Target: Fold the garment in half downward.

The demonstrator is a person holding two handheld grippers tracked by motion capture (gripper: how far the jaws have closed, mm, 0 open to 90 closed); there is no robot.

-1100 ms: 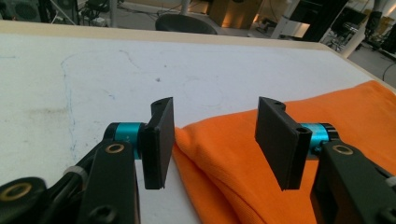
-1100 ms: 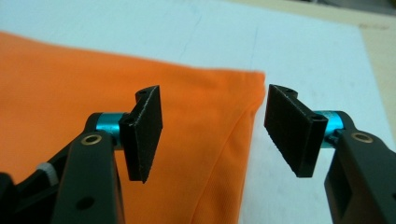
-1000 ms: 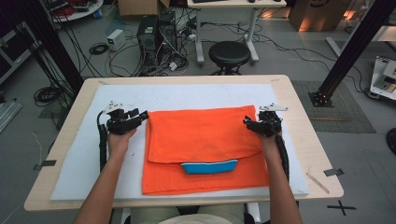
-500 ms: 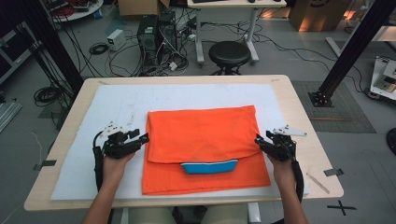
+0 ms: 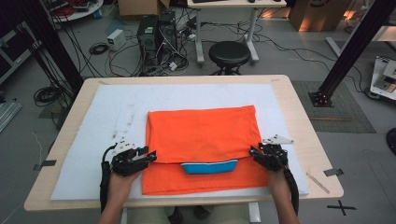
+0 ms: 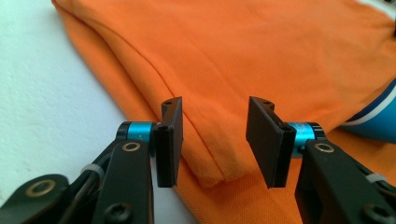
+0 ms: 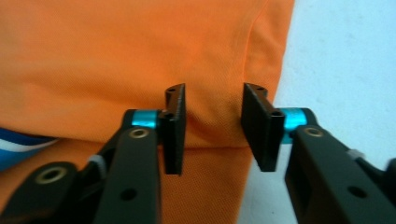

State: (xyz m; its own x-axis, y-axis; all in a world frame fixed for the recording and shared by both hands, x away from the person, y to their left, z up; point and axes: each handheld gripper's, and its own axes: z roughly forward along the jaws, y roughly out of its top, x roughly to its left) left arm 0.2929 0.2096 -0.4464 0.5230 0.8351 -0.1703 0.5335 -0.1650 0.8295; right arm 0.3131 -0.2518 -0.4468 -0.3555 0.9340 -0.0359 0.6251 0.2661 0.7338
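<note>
An orange shirt (image 5: pixel 201 140) lies folded on the white mat (image 5: pixel 88 140), and its blue collar (image 5: pixel 208 166) shows under the near fold edge. My left gripper (image 5: pixel 150 155) sits at the left end of that fold. Its jaws have just been closing. In the left gripper view they (image 6: pixel 214 140) straddle the folded corner of the shirt (image 6: pixel 261 56) without pressing it. My right gripper (image 5: pixel 253 151) is at the right end of the fold and has also been closing. In the right gripper view it (image 7: pixel 212 130) stands over the shirt's (image 7: pixel 93 56) edge, pads apart from the cloth.
The mat covers most of the wooden table (image 5: pixel 310 140), with bare mat left of the shirt and behind it. Beyond the table stand a black stool (image 5: pixel 229 53), computer towers (image 5: pixel 156 32) with cables, and a black frame post (image 5: pixel 345 51).
Both hands have slid along the shirt's sides toward the near edge, from the far corners to the ends of the fold. Both pairs of jaws stand narrower than before.
</note>
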